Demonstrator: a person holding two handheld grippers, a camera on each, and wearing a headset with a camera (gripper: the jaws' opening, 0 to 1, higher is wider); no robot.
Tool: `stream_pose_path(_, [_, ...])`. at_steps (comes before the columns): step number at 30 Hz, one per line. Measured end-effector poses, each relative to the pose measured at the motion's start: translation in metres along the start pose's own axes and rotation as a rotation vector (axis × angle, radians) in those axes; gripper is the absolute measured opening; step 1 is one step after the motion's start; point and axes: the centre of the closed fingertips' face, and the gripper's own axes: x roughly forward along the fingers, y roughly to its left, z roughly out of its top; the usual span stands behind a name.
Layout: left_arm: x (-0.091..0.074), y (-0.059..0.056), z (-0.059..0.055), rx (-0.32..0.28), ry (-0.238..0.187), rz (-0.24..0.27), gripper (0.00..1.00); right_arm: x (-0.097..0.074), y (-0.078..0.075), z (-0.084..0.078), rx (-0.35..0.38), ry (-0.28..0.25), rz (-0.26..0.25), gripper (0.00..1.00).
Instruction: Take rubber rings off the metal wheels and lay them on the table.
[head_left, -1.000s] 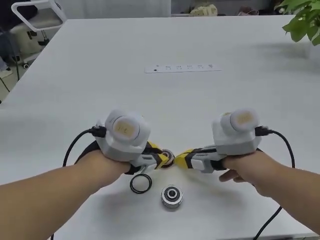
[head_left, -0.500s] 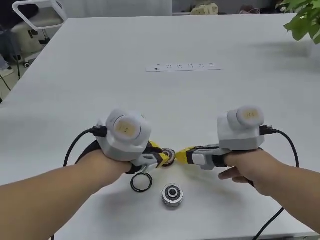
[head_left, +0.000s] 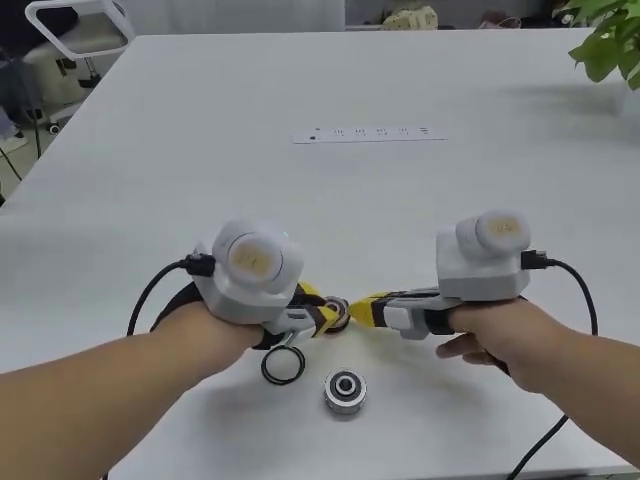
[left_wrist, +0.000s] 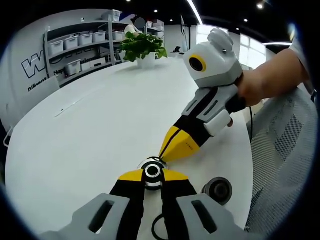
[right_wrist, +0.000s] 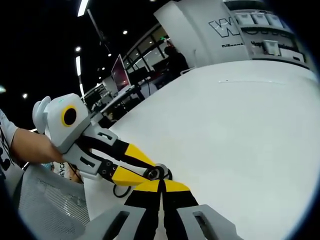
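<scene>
A metal wheel (left_wrist: 152, 170) is clamped in the left gripper (left_wrist: 152, 175); its rubber ring (right_wrist: 168, 174) awaits peeling by the closed right gripper (right_wrist: 160, 185).

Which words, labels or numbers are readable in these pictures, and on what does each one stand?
"W": a big outlined letter on the wall; the letters after it are unclear.
The smaller line under it: blurred, not readable.
The power strip on the table: its marks are too small to read.
</scene>
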Motion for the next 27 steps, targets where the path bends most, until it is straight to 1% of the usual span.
stream_pose_path(14, [-0.0001,-0.0005,-0.0001,0.008,0.002,-0.003,0.07,0.0037,0.0039,0.002,-0.022,-0.008,0.013,0.0])
stream_pose_path(18, [0.0,-0.0004,0.0,0.009,0.004,-0.003,0.07,0.0051,0.0065,0.0034,-0.018,-0.017,0.022,0.0])
stream_pose_path(19, [-0.0001,-0.0005,-0.0001,0.01,0.006,-0.002,0.07,0.0057,0.0085,0.0055,-0.019,-0.026,0.026,0.0])
stream_pose_path(27, [0.0001,-0.0005,0.0002,0.006,0.0,-0.001,0.07,0.0054,0.0081,0.0055,-0.02,-0.027,0.03,0.0])
